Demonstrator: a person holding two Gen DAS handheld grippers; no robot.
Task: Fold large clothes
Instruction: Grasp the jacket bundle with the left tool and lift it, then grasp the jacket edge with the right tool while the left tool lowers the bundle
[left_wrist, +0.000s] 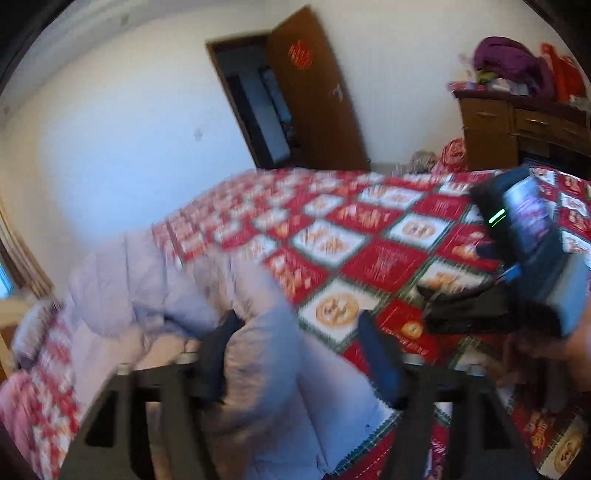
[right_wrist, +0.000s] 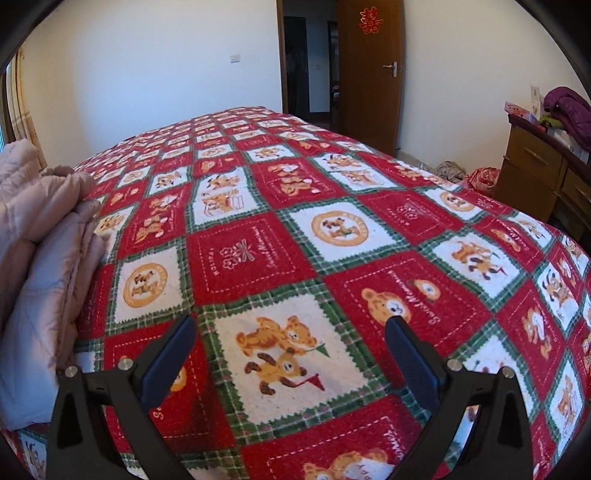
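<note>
A pale lilac puffer jacket (left_wrist: 177, 302) lies bunched on the bed, at the left of the left wrist view, which is motion-blurred. My left gripper (left_wrist: 295, 332) is open, its fingers either side of a fold of the jacket without pinching it. In the right wrist view the jacket (right_wrist: 44, 258) lies folded at the far left edge. My right gripper (right_wrist: 291, 325) is open and empty above the red and white bear-pattern bedspread (right_wrist: 295, 221). The right gripper's body also shows in the left wrist view (left_wrist: 517, 258), at the right.
A brown door (right_wrist: 369, 74) stands open at the back wall. A wooden dresser (right_wrist: 535, 173) with a purple garment (right_wrist: 569, 110) on top stands at the right. Clothes lie on the floor (right_wrist: 480, 177) beside it.
</note>
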